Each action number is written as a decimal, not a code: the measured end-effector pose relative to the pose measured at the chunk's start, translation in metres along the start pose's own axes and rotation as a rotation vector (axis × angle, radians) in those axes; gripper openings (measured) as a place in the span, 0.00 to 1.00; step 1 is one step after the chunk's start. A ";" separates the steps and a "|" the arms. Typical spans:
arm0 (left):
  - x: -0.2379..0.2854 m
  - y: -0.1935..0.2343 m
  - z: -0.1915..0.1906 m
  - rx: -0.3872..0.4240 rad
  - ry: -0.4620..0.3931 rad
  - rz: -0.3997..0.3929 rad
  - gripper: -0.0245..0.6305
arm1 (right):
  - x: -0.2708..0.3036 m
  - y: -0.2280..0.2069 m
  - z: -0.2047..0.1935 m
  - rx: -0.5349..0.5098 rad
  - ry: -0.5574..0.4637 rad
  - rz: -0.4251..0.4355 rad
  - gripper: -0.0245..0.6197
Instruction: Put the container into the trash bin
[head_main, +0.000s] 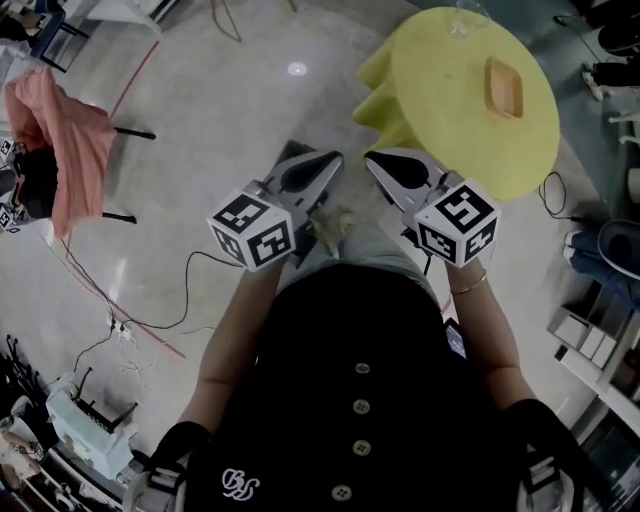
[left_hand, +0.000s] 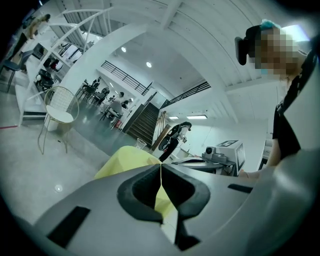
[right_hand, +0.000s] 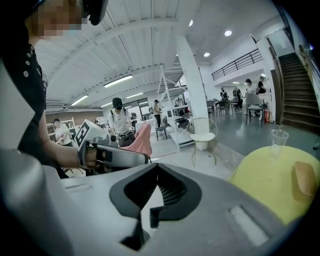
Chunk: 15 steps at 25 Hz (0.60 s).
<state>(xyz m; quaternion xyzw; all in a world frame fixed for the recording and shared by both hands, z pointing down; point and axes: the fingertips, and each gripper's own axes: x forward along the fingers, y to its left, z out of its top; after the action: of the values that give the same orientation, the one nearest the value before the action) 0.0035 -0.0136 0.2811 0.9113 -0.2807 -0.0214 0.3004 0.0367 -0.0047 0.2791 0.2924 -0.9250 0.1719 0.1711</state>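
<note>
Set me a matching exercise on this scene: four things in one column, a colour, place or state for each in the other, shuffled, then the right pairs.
Things:
1. table
2. container
3. draped cloth
4. left gripper

Descriptions:
A. jaws together, nothing between them
B. yellow
C. pink
D. lies on the table top

Pairs: 1-B, 2-D, 3-C, 4-A.

Left claw (head_main: 333, 161) closed, empty, right claw (head_main: 373, 161) closed, empty
</note>
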 end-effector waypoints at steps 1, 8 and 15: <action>0.003 -0.003 0.001 0.005 0.005 -0.005 0.06 | -0.003 -0.002 0.002 -0.007 -0.009 -0.006 0.05; 0.019 -0.018 -0.005 -0.004 0.024 -0.038 0.06 | -0.020 -0.012 -0.002 -0.020 0.001 -0.022 0.04; 0.026 -0.019 -0.013 -0.013 0.047 -0.039 0.06 | -0.029 -0.015 -0.016 -0.037 0.059 -0.015 0.04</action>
<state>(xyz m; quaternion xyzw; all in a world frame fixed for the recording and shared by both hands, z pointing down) 0.0378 -0.0078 0.2844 0.9150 -0.2556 -0.0078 0.3122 0.0717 0.0050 0.2846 0.2910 -0.9204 0.1619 0.2050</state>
